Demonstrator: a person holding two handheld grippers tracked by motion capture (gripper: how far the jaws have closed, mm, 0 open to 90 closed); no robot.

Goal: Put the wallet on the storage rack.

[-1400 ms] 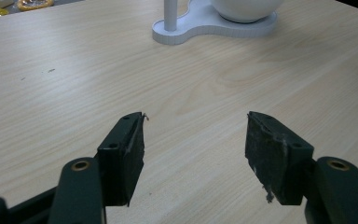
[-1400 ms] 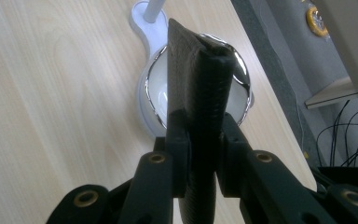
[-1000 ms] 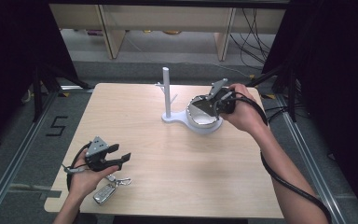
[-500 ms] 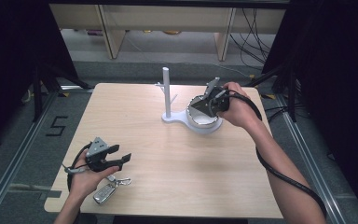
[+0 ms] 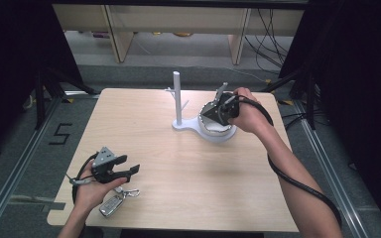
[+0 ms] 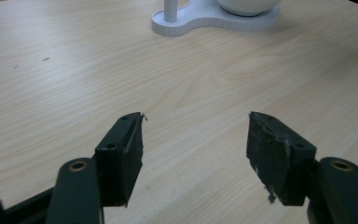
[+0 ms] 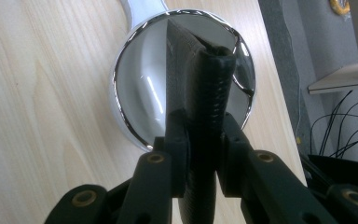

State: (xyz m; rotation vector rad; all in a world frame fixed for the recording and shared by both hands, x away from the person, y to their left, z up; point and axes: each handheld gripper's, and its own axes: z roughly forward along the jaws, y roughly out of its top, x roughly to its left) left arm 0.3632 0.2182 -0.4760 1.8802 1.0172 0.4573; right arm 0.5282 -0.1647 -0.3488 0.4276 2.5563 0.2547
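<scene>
My right gripper hangs just over the round chrome-rimmed bowl of a white stand at the table's far middle. Its jaws are shut on a black folded leather piece with a stitched edge, held upright above the shiny bowl. My left gripper rests near the front left of the table in the person's hand, open, with nothing between its fingers. In the left gripper view its jaws point across bare wood toward the stand's base.
A white post with short pegs rises from the stand, left of the bowl. A bunch of keys with a car fob lies at the front left edge by the left hand. Wide bare wood lies between the two hands.
My right gripper has moved a little left and down with the black leather piece, closer over the bowl. The left gripper has stayed in place.
</scene>
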